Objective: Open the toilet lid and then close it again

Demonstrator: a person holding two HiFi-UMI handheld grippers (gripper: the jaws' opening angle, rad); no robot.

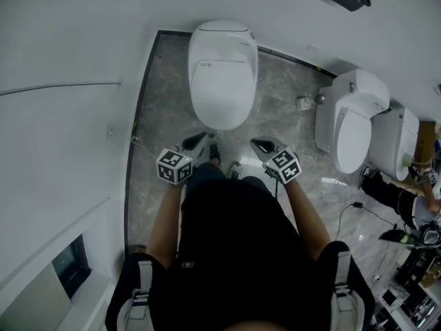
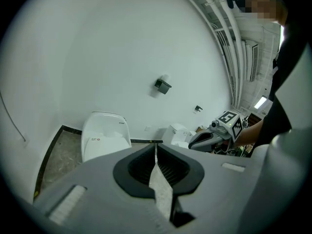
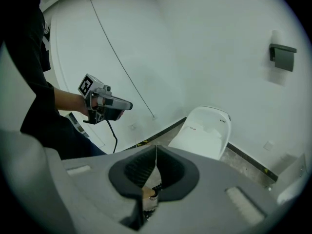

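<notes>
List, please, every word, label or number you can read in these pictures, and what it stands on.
No text here is readable.
Sticker with a red mark on the toilet lid: too small to read.
Dark print near the lid's rear edge: too small to read.
Marker cubes: black-and-white square patterns, no words.
</notes>
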